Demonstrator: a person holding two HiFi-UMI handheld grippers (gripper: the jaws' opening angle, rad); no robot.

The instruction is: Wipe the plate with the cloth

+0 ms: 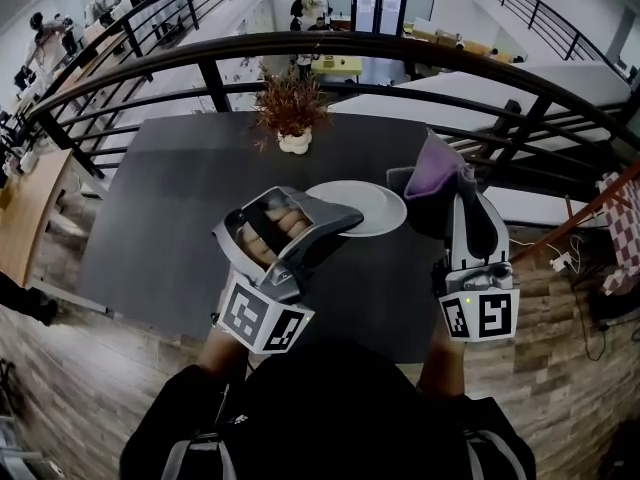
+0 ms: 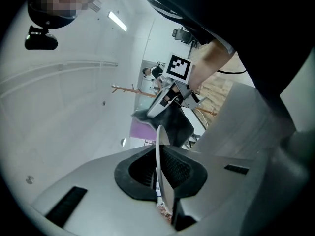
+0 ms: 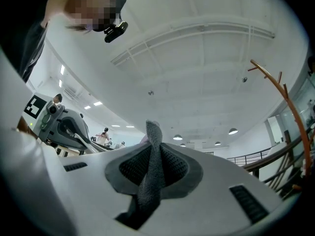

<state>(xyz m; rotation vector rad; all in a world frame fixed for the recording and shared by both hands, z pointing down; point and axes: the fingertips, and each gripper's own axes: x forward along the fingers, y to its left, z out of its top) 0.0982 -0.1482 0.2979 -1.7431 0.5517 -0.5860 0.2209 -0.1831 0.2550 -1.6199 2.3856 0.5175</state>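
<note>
Head view: left tool (image 1: pixel 338 226) clamps plate (image 1: pixel 375 208) rim; right tool (image 1: pixel 458 196) pinches cloth (image 1: pixel 436 171).

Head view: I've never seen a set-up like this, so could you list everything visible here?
plate: one, white, over the table, rim gripped by the left tool
cloth: one, purple and dark grey, bunched in the right tool, just right of the plate
potted plant: one, reddish-brown leaves in a white pot, at the table's far edge
table: one, dark grey, centre
railing: one, black, curving behind the table
left tool: one, grey with a marker cube, shut on the plate
right tool: one, grey with a marker cube, shut on the cloth
</note>
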